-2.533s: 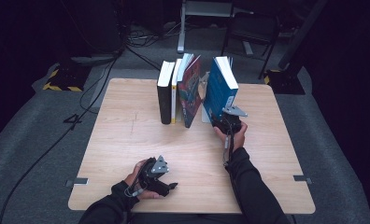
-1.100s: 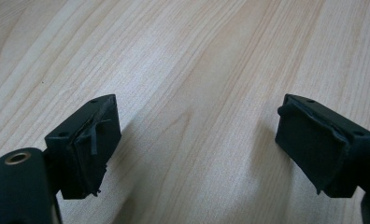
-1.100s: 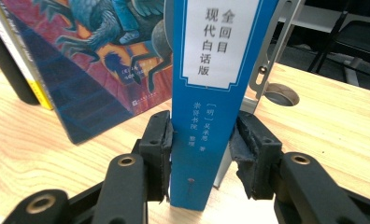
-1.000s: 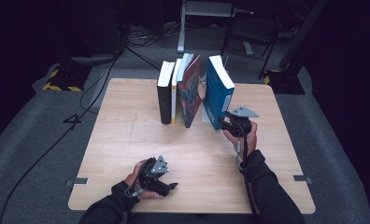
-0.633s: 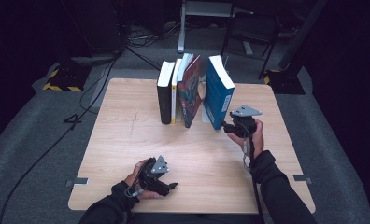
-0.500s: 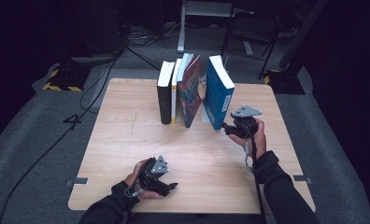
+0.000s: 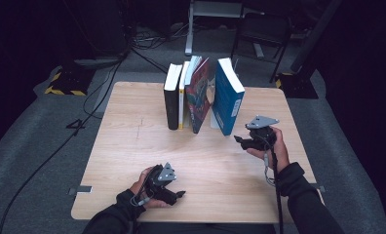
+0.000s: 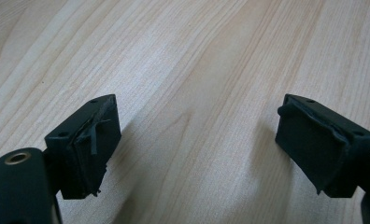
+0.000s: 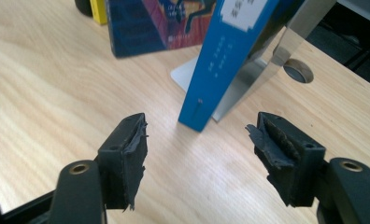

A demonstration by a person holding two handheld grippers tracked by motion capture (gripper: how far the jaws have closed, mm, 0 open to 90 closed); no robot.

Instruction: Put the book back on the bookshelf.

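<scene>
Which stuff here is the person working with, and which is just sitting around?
Being worked with:
- blue book, leaning on a metal bookend
- right tool, open and facing it

Just sitting there:
- picture-cover book
- black book
- yellow book
- left tool, open over bare table

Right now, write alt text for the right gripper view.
The right gripper hovers open over a light wooden table, its two black jaws framing the bottom corner of an upright blue book. A silver metal bookend stands behind it, with a dark illustrated book further left.
</scene>
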